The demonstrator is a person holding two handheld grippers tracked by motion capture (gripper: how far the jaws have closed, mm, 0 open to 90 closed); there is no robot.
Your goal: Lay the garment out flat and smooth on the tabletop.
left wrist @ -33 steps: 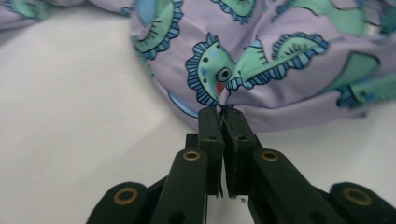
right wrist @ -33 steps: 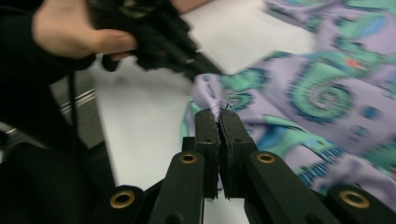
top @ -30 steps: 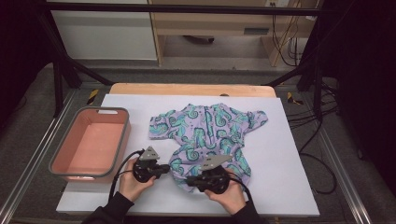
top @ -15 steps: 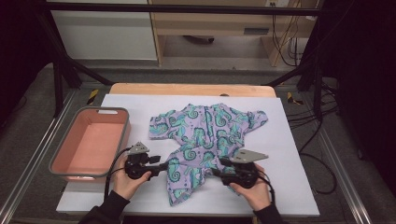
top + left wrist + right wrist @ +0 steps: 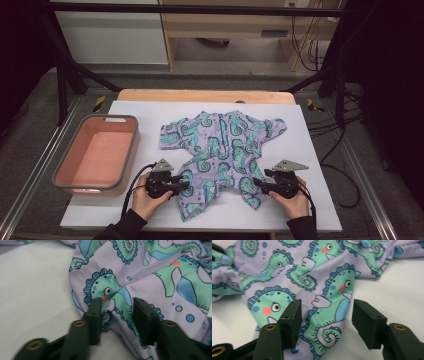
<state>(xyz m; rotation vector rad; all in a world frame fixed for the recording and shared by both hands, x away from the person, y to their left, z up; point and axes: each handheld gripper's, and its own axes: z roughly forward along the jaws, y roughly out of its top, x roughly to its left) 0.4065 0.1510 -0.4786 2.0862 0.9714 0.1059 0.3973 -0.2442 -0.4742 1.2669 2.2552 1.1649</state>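
a lab: black frame point(image 5: 62, 85) rig, loose cables point(image 5: 305, 47), white table point(image 5: 310, 165).

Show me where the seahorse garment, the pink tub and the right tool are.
seahorse garment point(image 5: 222, 145), high view, middle of the cloth.
pink tub point(image 5: 131, 150), high view, its right rim.
right tool point(image 5: 325, 321), right gripper view, midway between its tips.

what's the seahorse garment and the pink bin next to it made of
The seahorse garment looks like thin, soft printed knit fabric with a matte finish: it rumples and folds between the fingers. The pink bin seems moulded plastic or silicone with a grey rim, smooth and faintly glossy; which one is hard to tell.
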